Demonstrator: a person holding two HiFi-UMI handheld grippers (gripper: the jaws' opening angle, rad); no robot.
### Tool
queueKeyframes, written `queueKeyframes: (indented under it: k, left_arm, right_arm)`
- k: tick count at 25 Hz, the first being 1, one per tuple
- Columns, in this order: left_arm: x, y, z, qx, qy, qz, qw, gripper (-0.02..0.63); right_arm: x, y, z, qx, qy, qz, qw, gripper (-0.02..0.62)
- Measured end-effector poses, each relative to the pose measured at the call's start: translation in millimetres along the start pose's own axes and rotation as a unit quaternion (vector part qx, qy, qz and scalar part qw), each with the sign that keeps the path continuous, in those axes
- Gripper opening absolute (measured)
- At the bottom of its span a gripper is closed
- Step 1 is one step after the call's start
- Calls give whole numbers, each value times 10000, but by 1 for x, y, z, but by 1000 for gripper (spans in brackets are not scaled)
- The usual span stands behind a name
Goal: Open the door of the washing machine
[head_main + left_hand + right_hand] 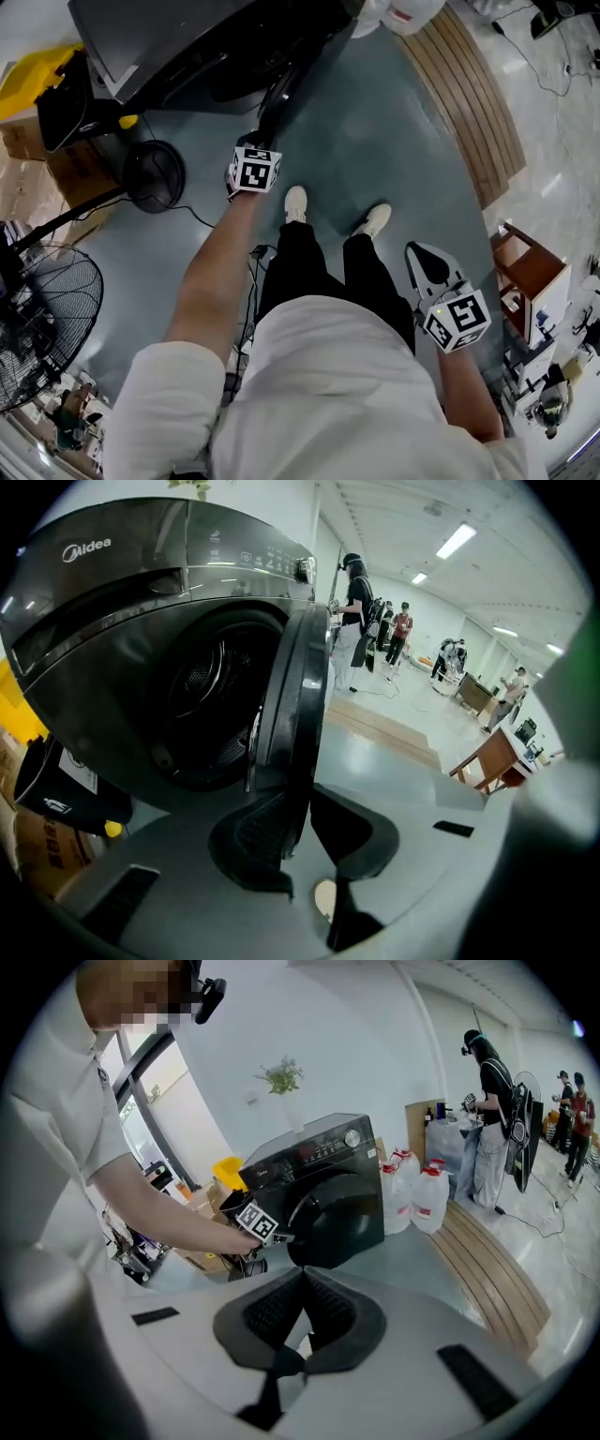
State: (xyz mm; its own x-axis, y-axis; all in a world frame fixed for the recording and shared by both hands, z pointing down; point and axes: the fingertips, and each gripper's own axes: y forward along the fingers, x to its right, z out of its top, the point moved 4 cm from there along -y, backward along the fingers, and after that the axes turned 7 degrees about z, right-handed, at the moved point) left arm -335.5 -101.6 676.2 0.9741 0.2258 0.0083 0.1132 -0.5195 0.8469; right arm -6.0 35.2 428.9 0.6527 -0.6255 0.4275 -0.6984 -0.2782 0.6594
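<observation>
The round, dark-rimmed glass door (292, 696) of the dark grey front-loading washing machine (112, 630) stood swung partly out from the drum opening, edge-on to the left gripper view. The left gripper (298, 829) had its fingers (253, 841) clamped on the door's outer rim, one pad on each side of it. The person stood on the grey floor (375, 141) facing the machine, left arm stretched forward. The right gripper (302, 1277) hung low at the person's side, well apart from the machine, its fingers pressed together with nothing between them. To the machine's right lay a slatted wooden platform (473, 103) with clear plastic water jugs (417, 1194) on it; a black standing fan (155, 175) sat to its left.
</observation>
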Motion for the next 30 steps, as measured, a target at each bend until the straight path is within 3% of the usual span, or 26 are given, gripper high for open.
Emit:
queueKeyframes:
  k: [30]
  left_arm:
    - [155,2,1,-328,-888,371,9948,78]
  right_arm:
    - [92,-92,-44,238,106,243,9994,9]
